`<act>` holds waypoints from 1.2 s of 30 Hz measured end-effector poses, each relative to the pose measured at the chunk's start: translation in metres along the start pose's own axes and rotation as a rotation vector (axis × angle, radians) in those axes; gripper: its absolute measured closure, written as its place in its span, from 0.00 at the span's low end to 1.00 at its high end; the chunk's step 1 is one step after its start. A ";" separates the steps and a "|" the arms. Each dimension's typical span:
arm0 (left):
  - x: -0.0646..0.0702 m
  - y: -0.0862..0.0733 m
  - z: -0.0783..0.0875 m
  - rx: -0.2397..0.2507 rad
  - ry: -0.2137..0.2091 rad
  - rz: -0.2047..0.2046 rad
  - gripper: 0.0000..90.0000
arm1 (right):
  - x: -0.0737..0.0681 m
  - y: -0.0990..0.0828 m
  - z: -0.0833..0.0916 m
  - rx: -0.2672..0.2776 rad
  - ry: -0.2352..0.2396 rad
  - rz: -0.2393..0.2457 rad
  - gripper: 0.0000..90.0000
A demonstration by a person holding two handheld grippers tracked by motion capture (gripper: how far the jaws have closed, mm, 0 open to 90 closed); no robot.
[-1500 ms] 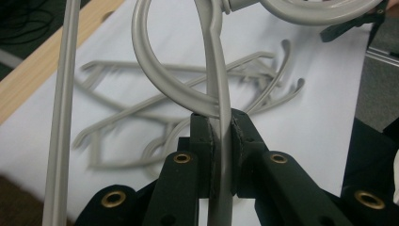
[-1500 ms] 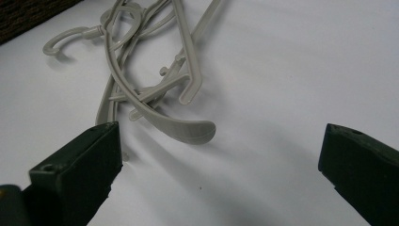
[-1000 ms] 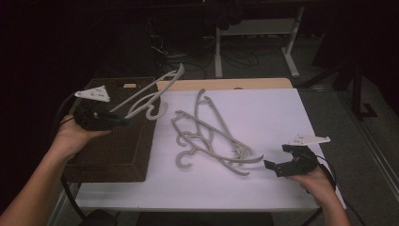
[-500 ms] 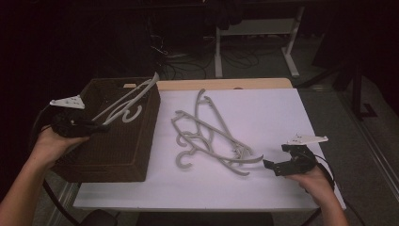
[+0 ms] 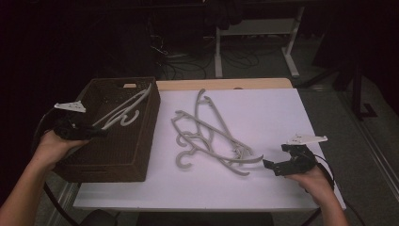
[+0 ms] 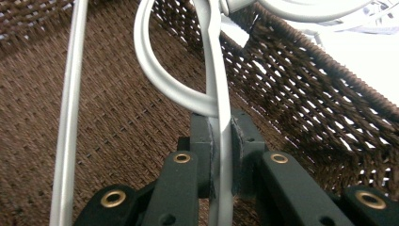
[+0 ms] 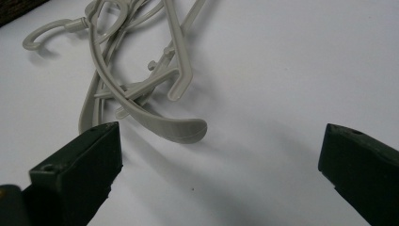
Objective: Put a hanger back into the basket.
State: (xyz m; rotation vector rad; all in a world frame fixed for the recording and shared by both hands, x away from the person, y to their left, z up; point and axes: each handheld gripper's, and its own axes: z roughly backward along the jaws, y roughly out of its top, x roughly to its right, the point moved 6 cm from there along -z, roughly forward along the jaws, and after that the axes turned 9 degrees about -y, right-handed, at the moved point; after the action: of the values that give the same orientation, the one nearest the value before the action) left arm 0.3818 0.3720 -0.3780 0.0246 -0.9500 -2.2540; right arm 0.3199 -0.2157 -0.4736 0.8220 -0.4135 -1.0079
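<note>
Left tongs (image 6: 220, 141) clamp a grey hanger (image 6: 214, 70) inside the basket (image 5: 141, 141) — right tongs (image 7: 221, 165) gape wide, seemingly empty.

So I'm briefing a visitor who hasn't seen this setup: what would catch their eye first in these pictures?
Probably the tangle of pale grey plastic hangers lying mid-table on the white tabletop. Next, the dark brown woven basket at the table's left edge, where the left gripper is shut on one more grey plastic hanger over the basket's inside. The right gripper waits open beside the pile's near end.
</note>
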 end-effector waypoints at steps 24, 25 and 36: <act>-0.020 -0.016 -0.005 0.018 0.030 0.056 0.64 | 0.001 0.004 0.000 0.007 -0.003 0.003 0.00; -0.020 -0.015 -0.004 0.028 0.033 0.059 0.60 | 0.000 0.004 0.000 0.007 -0.001 0.005 0.00; 0.007 0.015 0.001 0.164 -0.009 0.048 0.36 | -0.001 0.007 0.001 0.016 0.009 0.012 0.00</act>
State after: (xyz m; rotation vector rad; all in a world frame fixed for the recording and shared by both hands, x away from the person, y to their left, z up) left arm 0.3847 0.3608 -0.3662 0.0642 -1.1264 -2.1295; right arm 0.3234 -0.2130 -0.4675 0.8373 -0.4193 -0.9908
